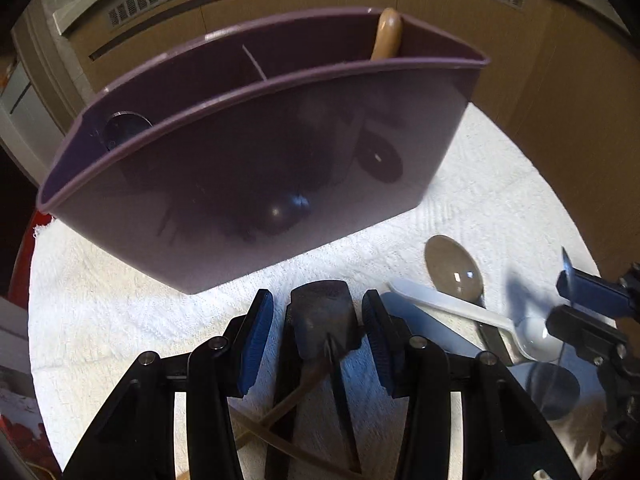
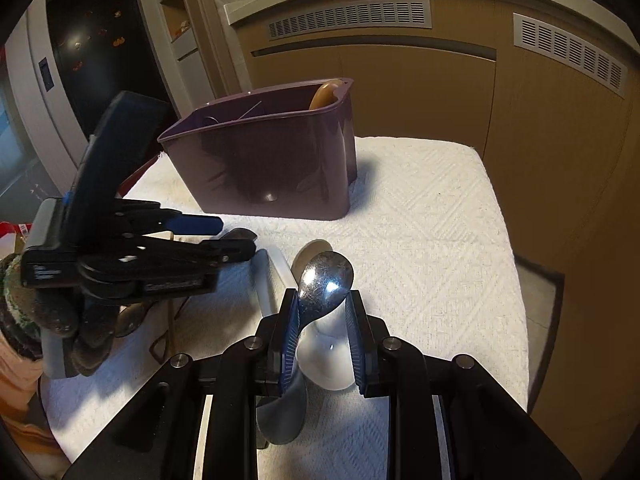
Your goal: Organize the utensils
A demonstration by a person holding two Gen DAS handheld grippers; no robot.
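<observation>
- the left gripper (image 1: 318,334) sits low at the left of the white textured towel (image 2: 420,216). its blue ribbed pads stand partly apart around a dark spatula head (image 1: 322,322); no pad visibly presses on it, so it does not look gripped.
- behind it stands the purple plastic utensil caddy (image 1: 256,168), smooth and glossy, with thin dividers. one tan wooden handle (image 1: 388,34) already stands in its right rear compartment; a dark round object shows at its left end, too dim to name.
- to the right, loose on the towel, lie a clear brownish plastic spoon (image 1: 454,270) and a white plastic spoon (image 1: 480,320), touching each other.
- at the far right, the right gripper (image 2: 324,340) is clamped narrow on a shiny, scratched metal spoon (image 2: 326,280), bowl pointing forward, above the white spoon.
- judged progress: early. one utensil is sorted, one is in hand, and several wait on the towel, including the spatula and thin tan sticks under the left gripper.
</observation>
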